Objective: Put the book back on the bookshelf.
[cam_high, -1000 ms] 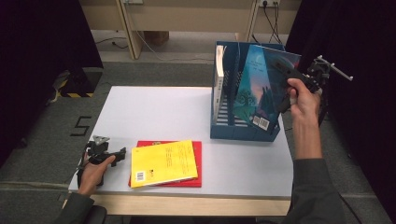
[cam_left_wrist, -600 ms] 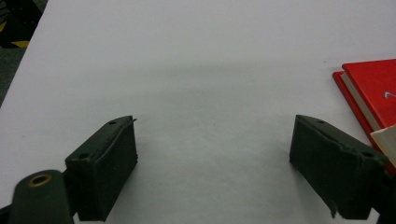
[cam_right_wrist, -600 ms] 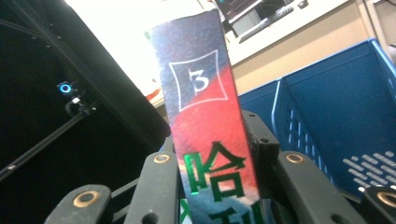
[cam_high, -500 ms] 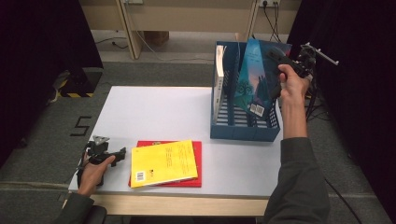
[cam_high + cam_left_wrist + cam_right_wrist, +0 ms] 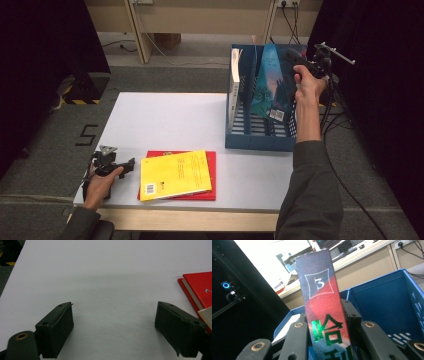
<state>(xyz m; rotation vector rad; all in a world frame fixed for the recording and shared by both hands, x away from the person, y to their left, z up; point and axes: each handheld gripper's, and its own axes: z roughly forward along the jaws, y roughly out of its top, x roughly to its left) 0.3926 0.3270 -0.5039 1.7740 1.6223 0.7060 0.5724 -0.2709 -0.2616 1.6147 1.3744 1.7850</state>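
Right gripper (image 5: 294, 59): we have its fingers (image 5: 298, 340) closed on the spine of the dark book (image 5: 272, 82), so the book hangs upright and its lower edge can lead into the crate.
Dark book: held over the blue crate (image 5: 260, 142), tilted, its bottom corner already down among the dividers. In the right gripper view the spine, marked with a 3, stands between our fingers with the crate's blue walls behind it.
White book (image 5: 233, 85): already upright at the crate's left end. We judge ours is meant to stand beside it the same way.
Left gripper (image 5: 125, 165): resting low on the surface (image 5: 165, 115) at the near left corner, fingers (image 5: 56, 328) wide apart with nothing between them; parked, we think, while the right does the work.
Yellow book (image 5: 175, 174): lying flat on a red book (image 5: 212, 172), just beside the left gripper, within easy reach; probably next to go.
Risk: the tilted book may catch a divider on its way down.
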